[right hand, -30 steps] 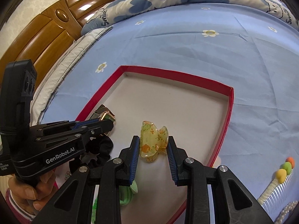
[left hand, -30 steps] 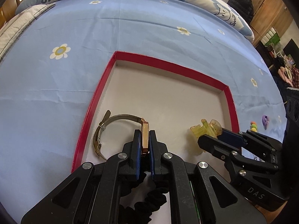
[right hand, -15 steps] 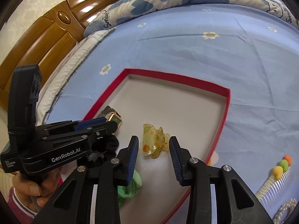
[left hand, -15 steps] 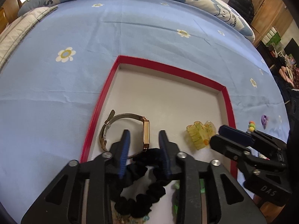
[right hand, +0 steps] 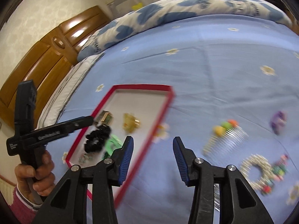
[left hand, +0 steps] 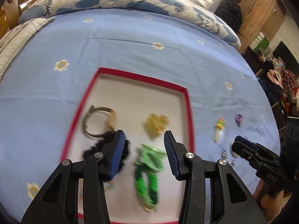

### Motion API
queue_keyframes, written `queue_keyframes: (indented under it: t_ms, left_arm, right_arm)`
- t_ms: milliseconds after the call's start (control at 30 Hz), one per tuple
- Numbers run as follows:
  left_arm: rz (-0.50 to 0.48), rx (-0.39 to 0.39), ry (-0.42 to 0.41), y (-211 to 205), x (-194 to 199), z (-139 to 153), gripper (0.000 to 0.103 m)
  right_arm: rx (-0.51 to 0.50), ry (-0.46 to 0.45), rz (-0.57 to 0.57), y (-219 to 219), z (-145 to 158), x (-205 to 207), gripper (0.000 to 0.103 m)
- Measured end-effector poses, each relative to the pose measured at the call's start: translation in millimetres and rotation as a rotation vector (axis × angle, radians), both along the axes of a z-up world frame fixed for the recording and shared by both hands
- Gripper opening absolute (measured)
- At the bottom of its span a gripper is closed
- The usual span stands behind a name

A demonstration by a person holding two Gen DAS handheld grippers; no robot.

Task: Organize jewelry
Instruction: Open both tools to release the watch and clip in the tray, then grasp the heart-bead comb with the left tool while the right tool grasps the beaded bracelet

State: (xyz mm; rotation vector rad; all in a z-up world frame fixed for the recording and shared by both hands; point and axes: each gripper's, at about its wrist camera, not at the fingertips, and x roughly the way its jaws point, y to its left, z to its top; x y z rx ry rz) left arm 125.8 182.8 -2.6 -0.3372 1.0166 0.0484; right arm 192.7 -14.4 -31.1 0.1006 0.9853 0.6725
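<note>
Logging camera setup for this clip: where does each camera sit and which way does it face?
Left wrist: on the left gripper, jaws opening, aimed down into the red tray; right gripper visible.
Right wrist: on the right gripper, jaws opening, over the bedsheet; a hand shows.
Shared: tray, watch, comb.

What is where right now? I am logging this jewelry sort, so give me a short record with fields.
surface: blue flowered bedsheet
container: red-rimmed tray
in tray: gold watch; yellow hair claw; black scrunchie; green hair tie
still on sheet: pompom comb; purple clip; pearl ring piece
left gripper: jaws opening, nothing between them, over the tray
right gripper: jaws opening, nothing between them, beside the tray's rim
</note>
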Motion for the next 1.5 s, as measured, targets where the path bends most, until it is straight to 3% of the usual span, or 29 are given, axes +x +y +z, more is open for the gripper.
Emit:
queue_keyframes:
  t_ms: [400, 500, 733, 900, 1000, 1233, 1500]
  left_arm:
    - [-0.157, 0.004, 0.029, -89, 3, -2, 0.043]
    - [-0.184, 0.012, 0.038, -105, 6, -4, 0.049]
    - [-0.212, -0.006, 0.058, -128, 21, -15, 0.049]
    - [-0.245, -0.016, 0.068, -144, 40, -23, 0.049]
    - [-0.239, 0.036, 0.092, -150, 51, -29, 0.049]
    - [-0.255, 0.042, 0.118, -158, 70, -45, 0.049]
    - [-0.283, 0.049, 0.111, -163, 86, -44, 0.053]
  right_arm:
    - [-0.013, 0.024, -0.253, -127, -10, -18, 0.048]
    - [-0.012, 0.030, -0.291, -146, -14, -21, 0.048]
    - [0.014, 0.057, -0.353, -180, -24, -20, 0.048]
    - [0.035, 0.041, -0.360, -189, -20, -14, 0.050]
    - [0.072, 0.039, -0.375, -193, -21, -11, 0.050]
    - [-0.044, 0.040, -0.356, -188, -32, 0, 0.050]
    - [-0.045, 0.051, -0.353, -189, -39, 6, 0.050]
